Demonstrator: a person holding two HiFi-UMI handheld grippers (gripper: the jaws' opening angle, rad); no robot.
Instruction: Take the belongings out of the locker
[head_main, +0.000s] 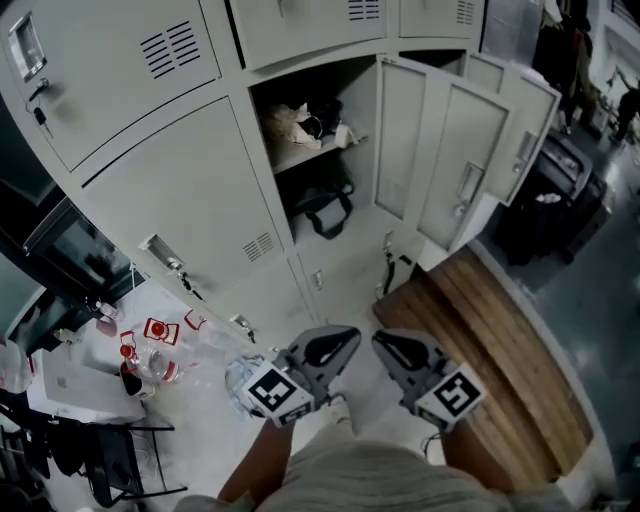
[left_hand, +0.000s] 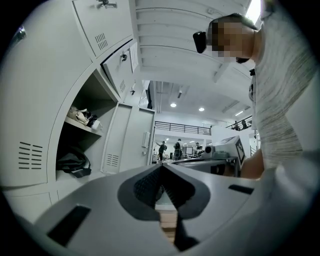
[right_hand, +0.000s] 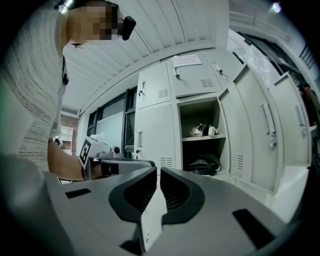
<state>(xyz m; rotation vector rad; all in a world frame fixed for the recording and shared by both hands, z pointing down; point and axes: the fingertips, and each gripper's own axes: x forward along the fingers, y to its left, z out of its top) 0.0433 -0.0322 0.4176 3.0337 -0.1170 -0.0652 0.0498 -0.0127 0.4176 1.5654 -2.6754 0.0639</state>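
We hold the left gripper (head_main: 343, 340) closed and empty, and the right gripper (head_main: 385, 343) just beside it, likewise closed on nothing. Well ahead of both, the open locker (head_main: 362, 100) contains a pale bundle (head_main: 298, 125) on its shelf and a black bag (head_main: 322, 205) beneath. Its door (head_main: 440, 165) swings rightward.

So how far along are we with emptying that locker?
Done: the locker door stands open. In hand: nothing. The left gripper and right gripper are both shut and empty, held low and short of the locker. Left: everything. The pile of belongings is on the shelf, and the black bag sits in the space below it.
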